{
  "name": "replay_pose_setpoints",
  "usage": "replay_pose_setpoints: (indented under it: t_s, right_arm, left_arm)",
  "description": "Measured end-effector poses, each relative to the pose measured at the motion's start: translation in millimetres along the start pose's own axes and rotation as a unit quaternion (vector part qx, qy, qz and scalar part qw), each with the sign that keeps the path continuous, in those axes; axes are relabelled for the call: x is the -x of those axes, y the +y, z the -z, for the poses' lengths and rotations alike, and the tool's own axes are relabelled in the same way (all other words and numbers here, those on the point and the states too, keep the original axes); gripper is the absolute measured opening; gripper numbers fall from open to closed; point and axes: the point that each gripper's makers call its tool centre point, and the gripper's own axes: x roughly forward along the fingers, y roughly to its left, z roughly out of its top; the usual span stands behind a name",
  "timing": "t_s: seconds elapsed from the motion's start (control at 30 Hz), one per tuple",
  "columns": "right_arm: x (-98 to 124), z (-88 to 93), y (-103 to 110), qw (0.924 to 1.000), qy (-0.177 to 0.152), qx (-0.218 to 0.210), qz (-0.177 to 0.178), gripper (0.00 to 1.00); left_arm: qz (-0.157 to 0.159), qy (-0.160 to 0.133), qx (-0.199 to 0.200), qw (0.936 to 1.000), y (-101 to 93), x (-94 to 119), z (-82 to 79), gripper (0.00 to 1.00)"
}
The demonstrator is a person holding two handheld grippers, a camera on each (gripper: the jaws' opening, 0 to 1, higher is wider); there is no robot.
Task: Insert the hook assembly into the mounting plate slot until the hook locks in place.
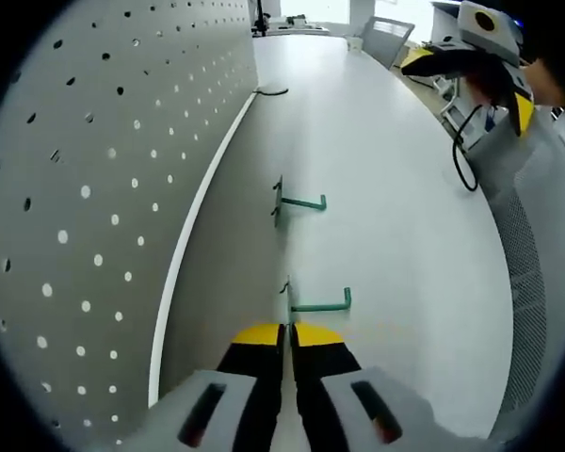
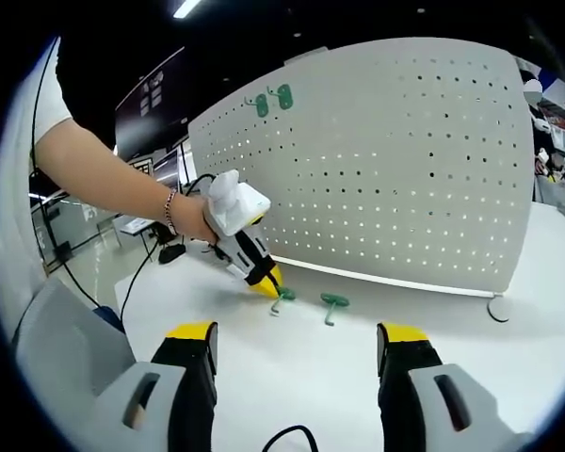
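Two green hook assemblies lie on the white table in front of the white pegboard: a near hook and a far hook. My left gripper is shut, with nothing between its jaws, its yellow tips just short of the near hook's plate. In the right gripper view a hand holds the left gripper with its tips beside one hook; the other hook lies to its right. My right gripper stands open and empty, well back from the hooks, and also appears as the right gripper.
Two more green hooks hang high on the pegboard. A black cable loops at the table's right edge beside a grey mesh surface. A short black cable lies at the board's foot, and a chair stands at the far end.
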Motion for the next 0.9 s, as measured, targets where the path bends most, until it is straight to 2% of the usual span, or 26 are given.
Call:
replay_pose_setpoints:
  t_s: [0.07,0.1,0.13,0.27,0.33,0.4,0.5,0.6,0.9]
  right_arm:
    - [0,-0.5,0,1.0000,-0.001,-0.003,0.000,0.67]
    - [0,-0.8,0,1.0000,-0.001,-0.004,0.000,0.67]
    - [0,-0.9,0,1.0000,-0.001,-0.003,0.001,0.67]
    - [0,-1.1,0,1.0000,-0.001,-0.003,0.001,0.66]
    - [0,-1.0,0,1.0000,0.000,-0.002,0.001,0.66]
    - [-1,-0.7,1,1.0000,0.001,0.000,0.001,0.66]
    - [0,-1.6,1,1.0000,-0.001,0.000,0.001,0.66]
    - [0,-2.0,1,1.0000,-0.002,0.000,0.001,0.66]
    - [2,-4.7,0,1.0000,-0.006,0.001,0.002,0.66]
  left_arm:
    - [-0.013,0.000,0.018,0.9997,3.4,1,0.7,0.03]
    - [-0.011,-0.009,0.014,0.9998,3.2,1,-0.6,0.03]
    - [-0.009,-0.041,0.020,0.9989,2.1,1,-7.9,0.03]
    - [-0.024,-0.066,0.029,0.9971,5.4,10,-7.4,0.03]
    - [-0.008,-0.095,0.060,0.9936,1.7,11,-11.5,0.03]
    - [-0.017,-0.089,0.063,0.9939,5.4,13,-5.7,0.03]
    - [-0.010,-0.122,0.067,0.9903,-1.0,17,-13.2,0.03]
    - [-0.014,-0.124,0.057,0.9906,-4.7,18,-14.1,0.03]
    - [-0.021,-0.159,0.060,0.9852,-4.5,27,-27.2,0.02]
